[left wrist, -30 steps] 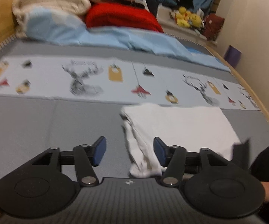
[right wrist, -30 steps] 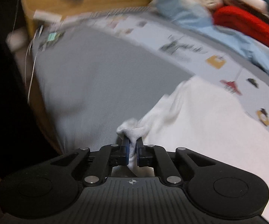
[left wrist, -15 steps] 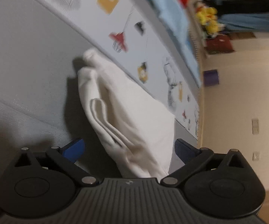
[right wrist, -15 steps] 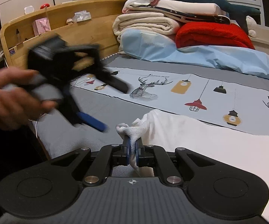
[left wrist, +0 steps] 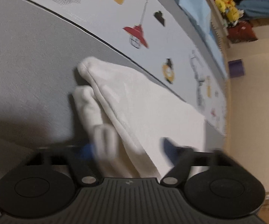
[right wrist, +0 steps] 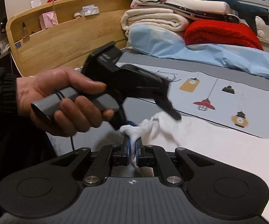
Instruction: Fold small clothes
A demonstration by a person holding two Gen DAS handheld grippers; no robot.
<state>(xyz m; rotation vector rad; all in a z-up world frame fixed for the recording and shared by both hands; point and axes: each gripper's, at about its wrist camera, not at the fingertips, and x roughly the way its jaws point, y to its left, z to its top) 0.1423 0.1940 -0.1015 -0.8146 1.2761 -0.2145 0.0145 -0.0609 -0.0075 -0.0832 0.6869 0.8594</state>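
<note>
Right tongs (right wrist: pixel 132 149) pinch ribbed white garment (left wrist: pixel 143 102); left tongs (left wrist: pixel 128 149) closing around it.

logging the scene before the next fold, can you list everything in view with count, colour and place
white garment: one, white, lying on the bed, one corner lifted
bed cover: one, grey with a pale blue lamp-and-deer band, under the garment
headboard: one, light wood, far left
folded bedding: one stack, cream and white, by the headboard
red blanket: one, red, right of the stack
blue sheet: one, light blue, below the blanket
plush shark: one, dark teal, atop the stack
yellow plush toys: several, yellow, far shelf
left hand: one, holding the left gripper's handle
left gripper: one, black, jaws just closing around the garment's edge
right gripper: one, black, shut on the garment's corner
</note>
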